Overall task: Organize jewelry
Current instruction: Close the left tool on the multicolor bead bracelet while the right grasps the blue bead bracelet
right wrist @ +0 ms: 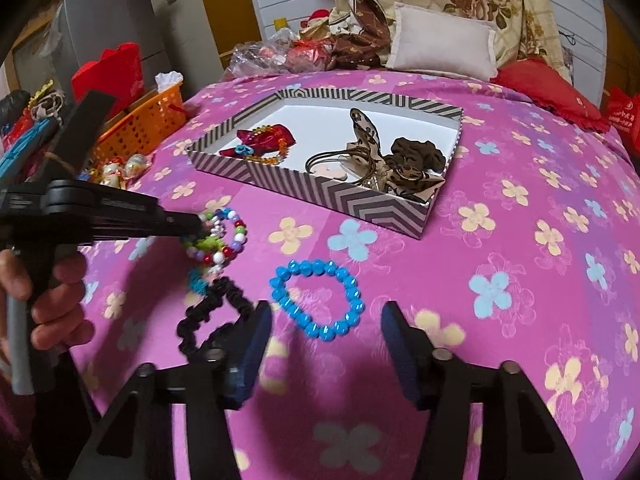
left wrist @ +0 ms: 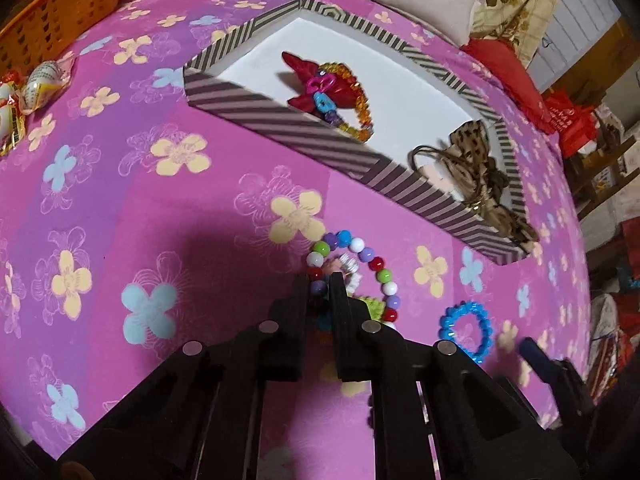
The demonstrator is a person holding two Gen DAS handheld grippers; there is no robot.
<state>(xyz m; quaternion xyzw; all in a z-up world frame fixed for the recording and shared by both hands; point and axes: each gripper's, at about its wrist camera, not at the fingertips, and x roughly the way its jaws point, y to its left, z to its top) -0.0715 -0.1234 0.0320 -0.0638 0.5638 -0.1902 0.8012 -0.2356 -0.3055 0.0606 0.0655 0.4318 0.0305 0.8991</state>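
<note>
My left gripper (left wrist: 320,280) is shut on a multicoloured bead bracelet (left wrist: 372,264) and holds it with a tangle of other pieces above the pink flowered bedspread; from the right wrist view the gripper (right wrist: 196,228) carries the bracelet (right wrist: 224,236) with a black scrunchie (right wrist: 208,312) hanging below. My right gripper (right wrist: 326,316) is open, just short of a blue bead bracelet (right wrist: 316,300) lying on the bedspread, also in the left wrist view (left wrist: 466,330). A striped box (right wrist: 340,196) holds a red bow (right wrist: 268,140), an amber bracelet, leopard and brown hair ties (right wrist: 404,160).
An orange basket (right wrist: 148,124) and wrapped sweets (right wrist: 120,172) sit at the left of the bed. A grey pillow (right wrist: 444,44), red cushion (right wrist: 548,88) and folded quilt lie behind the box. The striped box (left wrist: 320,132) is beyond my left gripper.
</note>
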